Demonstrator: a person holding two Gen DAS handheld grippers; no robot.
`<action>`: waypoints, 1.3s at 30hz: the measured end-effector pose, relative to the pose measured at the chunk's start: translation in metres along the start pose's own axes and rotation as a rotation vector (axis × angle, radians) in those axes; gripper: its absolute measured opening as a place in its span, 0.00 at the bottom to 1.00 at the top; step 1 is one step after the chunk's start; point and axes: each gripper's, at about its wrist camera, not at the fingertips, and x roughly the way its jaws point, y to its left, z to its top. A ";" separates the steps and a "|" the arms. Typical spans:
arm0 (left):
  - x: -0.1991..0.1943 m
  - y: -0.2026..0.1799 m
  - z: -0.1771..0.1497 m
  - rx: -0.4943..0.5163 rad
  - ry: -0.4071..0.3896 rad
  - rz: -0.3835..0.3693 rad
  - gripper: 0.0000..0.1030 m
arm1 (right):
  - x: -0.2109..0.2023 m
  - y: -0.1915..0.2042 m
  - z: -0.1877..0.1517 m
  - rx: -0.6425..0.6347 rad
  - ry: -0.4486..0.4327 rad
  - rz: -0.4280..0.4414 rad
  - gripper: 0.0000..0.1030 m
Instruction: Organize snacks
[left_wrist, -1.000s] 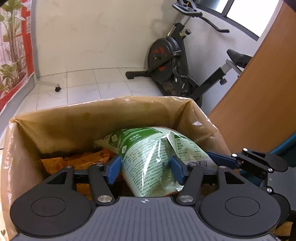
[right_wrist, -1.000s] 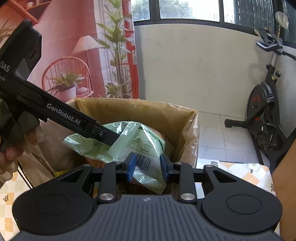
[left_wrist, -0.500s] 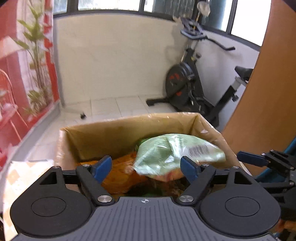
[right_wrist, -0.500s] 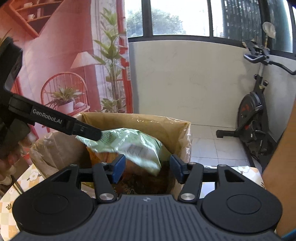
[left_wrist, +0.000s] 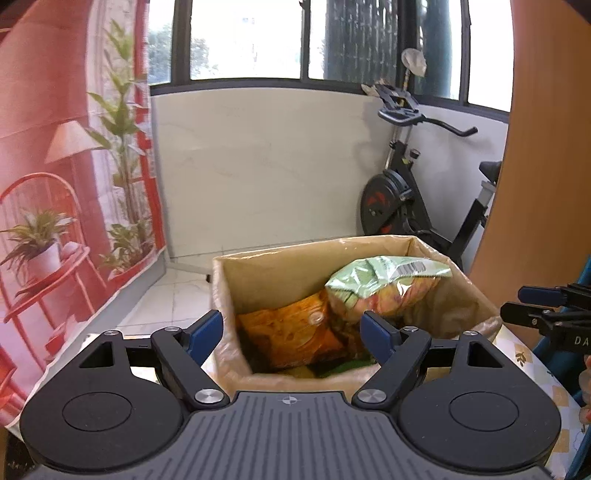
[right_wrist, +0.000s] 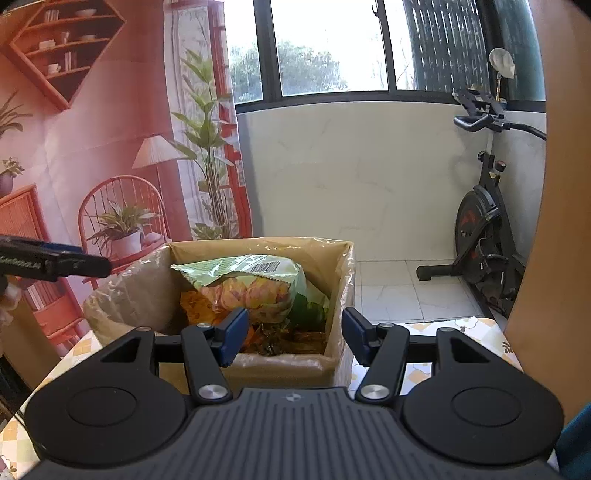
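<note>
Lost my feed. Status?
Left gripper open, empty. Right gripper opening, empty. Green bag in box. Nothing blocking.

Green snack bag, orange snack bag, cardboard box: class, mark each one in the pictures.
green snack bag (left_wrist: 369, 280): left wrist view, its front face.
orange snack bag (left_wrist: 291, 332): left wrist view, its middle.
cardboard box (right_wrist: 258, 245): right wrist view, its far rim.

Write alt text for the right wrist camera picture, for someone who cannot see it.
A green snack bag lies on top of other snacks in an open cardboard box on a patterned tablecloth. The right gripper, jaws opening and empty, sits just before the box. The left gripper's tip shows at left; an exercise bike stands behind.
</note>
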 end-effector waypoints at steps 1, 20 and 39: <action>-0.005 0.001 -0.004 -0.004 -0.008 0.008 0.81 | -0.004 0.002 -0.003 0.001 -0.004 0.002 0.58; -0.049 0.007 -0.104 -0.130 0.047 0.060 0.81 | -0.024 0.026 -0.073 -0.017 0.046 0.073 0.58; -0.036 -0.002 -0.185 -0.224 0.224 0.029 0.81 | -0.005 0.030 -0.155 0.048 0.348 0.131 0.85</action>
